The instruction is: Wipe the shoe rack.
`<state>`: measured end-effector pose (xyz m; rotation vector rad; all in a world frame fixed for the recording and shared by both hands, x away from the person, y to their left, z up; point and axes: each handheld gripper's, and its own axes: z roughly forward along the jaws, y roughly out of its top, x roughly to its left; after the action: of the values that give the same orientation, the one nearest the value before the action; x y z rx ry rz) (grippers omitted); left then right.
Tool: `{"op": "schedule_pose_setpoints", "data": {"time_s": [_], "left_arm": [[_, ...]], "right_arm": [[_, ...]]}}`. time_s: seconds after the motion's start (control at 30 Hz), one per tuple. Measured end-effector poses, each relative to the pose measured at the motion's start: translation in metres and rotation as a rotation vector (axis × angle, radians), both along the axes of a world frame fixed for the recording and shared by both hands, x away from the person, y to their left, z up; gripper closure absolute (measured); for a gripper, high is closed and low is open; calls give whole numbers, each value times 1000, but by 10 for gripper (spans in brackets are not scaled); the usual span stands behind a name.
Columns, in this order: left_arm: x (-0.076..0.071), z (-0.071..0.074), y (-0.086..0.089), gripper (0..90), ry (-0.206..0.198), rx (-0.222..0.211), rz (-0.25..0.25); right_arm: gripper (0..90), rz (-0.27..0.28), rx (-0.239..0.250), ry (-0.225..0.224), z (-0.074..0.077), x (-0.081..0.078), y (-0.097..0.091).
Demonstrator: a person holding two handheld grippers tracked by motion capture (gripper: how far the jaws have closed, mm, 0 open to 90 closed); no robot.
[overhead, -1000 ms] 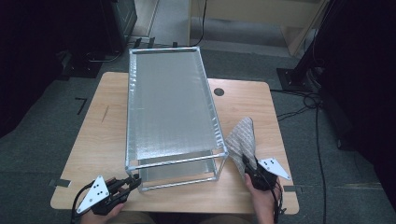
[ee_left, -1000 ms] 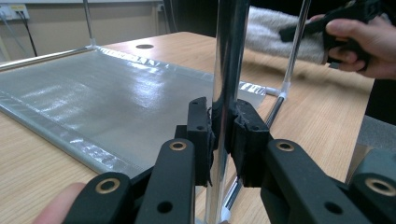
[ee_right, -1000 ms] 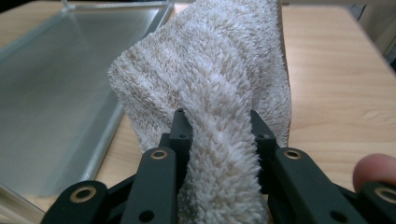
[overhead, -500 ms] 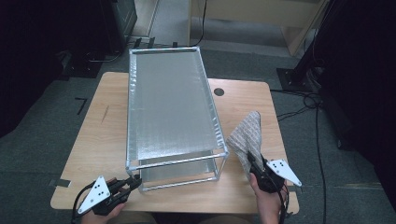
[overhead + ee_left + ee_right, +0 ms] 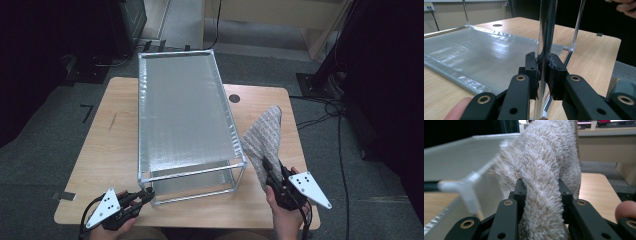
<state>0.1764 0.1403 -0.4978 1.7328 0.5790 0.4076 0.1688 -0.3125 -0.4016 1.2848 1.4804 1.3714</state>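
Lifted higher than a second ago: towel [image 5: 264, 137], pinched in right gripper [image 5: 266, 169], at four o'clock of rack [image 5: 185, 115]. Left gripper [image 5: 146, 195] clamped on corner post [image 5: 545, 37]. Likely heading onto the top.

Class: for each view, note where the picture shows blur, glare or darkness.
High view: surroundings dark, wooden table evenly lit. Left gripper view: bright glare streaks on the shiny metal post and translucent mesh shelf. Right gripper view: fluffy beige towel sharp, the frame's white corner blurred.
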Motion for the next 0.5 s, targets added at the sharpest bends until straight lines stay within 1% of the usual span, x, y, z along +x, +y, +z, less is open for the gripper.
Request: {"op": "schedule_pose_setpoints", "data": {"time_s": [0.17, 0.27, 0.3, 0.33, 0.37, 0.4, 0.5], "left_arm": [[-1, -1, -2, 804, 8, -12, 1], [-1, -1, -4, 805, 6, -9, 4], [-1, -1, -4, 806, 6, -9, 4], [-2, -1, -5, 806, 0, -7, 8], [-3, -1, -7, 806, -2, -6, 9], [-4, 0, -9, 807, -2, -3, 7], [-5, -1, -15, 807, 3, -6, 3]], "right_arm": [[695, 13, 16, -53, 15, -6, 9], [695, 30, 36, -92, 22, -8, 15], [695, 30, 36, -92, 22, -8, 15], [695, 37, 43, -100, 25, -9, 18], [694, 56, 42, -123, 31, -11, 25], [693, 68, 45, -124, 32, -11, 28], [692, 107, 33, -126, 33, -11, 40]]}}
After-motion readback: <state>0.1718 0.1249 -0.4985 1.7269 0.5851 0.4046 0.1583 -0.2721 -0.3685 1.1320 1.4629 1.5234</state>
